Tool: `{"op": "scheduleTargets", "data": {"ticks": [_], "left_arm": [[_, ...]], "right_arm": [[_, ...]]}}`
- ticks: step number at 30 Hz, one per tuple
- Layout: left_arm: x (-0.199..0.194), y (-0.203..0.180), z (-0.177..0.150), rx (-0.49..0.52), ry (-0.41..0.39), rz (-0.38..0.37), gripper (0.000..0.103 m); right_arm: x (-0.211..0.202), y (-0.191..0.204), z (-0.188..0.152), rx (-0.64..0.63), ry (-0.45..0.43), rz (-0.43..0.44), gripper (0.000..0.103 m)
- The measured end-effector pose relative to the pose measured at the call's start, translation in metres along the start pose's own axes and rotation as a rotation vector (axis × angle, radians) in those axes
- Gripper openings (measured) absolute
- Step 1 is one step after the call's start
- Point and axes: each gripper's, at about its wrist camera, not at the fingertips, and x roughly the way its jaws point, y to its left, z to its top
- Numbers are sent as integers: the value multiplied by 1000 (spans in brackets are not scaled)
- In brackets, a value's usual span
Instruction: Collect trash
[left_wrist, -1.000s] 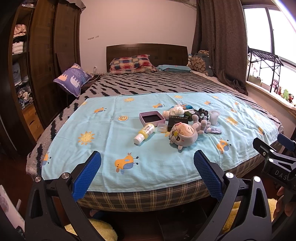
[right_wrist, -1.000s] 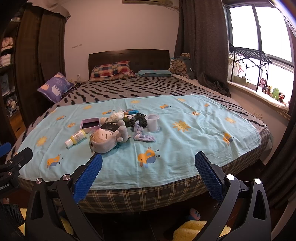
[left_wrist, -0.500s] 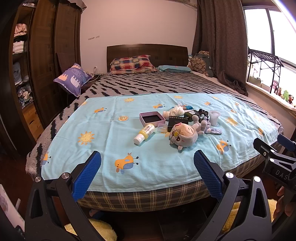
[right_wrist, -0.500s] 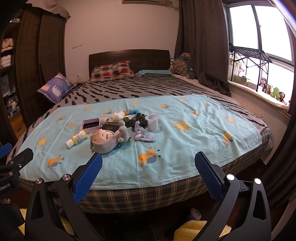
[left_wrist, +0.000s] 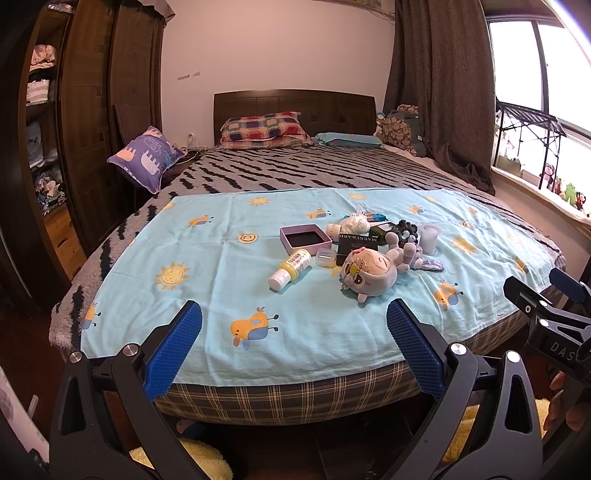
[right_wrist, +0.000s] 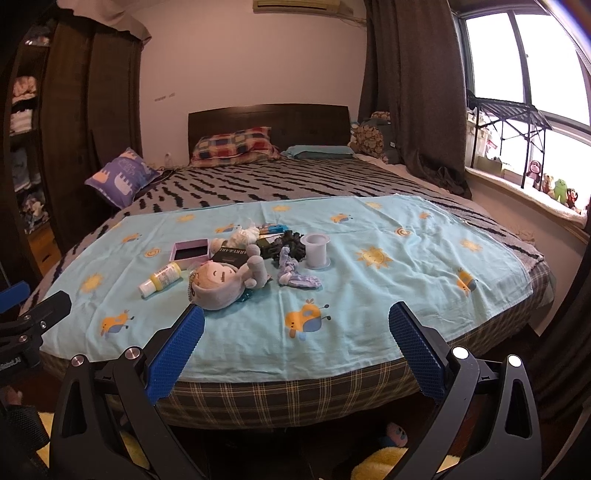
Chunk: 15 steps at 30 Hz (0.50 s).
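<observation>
Both claws, left claw (left_wrist: 293, 341) and right claw (right_wrist: 295, 345), gape wide and empty at the bed's foot; cluttered trash around the yellow squeeze bottle (left_wrist: 290, 268) sits mid-frame on the light-blue sheet (left_wrist: 207, 266), so advance low, picking edge pieces first.

A small black rectangular box (left_wrist: 357, 244), lying ahead of the left gripper among the clutter, reads "MARRY&ARI" in pale capitals. The black body of the right gripper (left_wrist: 554, 332), seen at the left camera's right edge, shows "DAS", cut off.
</observation>
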Motion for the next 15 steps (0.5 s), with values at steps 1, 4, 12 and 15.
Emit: {"op": "scheduleTargets", "data": {"ticks": [1, 4, 12, 15], "left_arm": [[1, 3, 0, -6, -4, -3, 95], [6, 8, 0, -19, -5, 1, 95], [32, 13, -5, -28, 30, -28, 95], [47, 9, -8, 11, 55, -13, 95]], "right_arm": [[1, -1, 0, 8, -2, 7, 100], [6, -3, 0, 28, -4, 20, 100], [35, -12, -6, 51, 45, 60, 100], [51, -13, -10, 47, 86, 54, 100]]}}
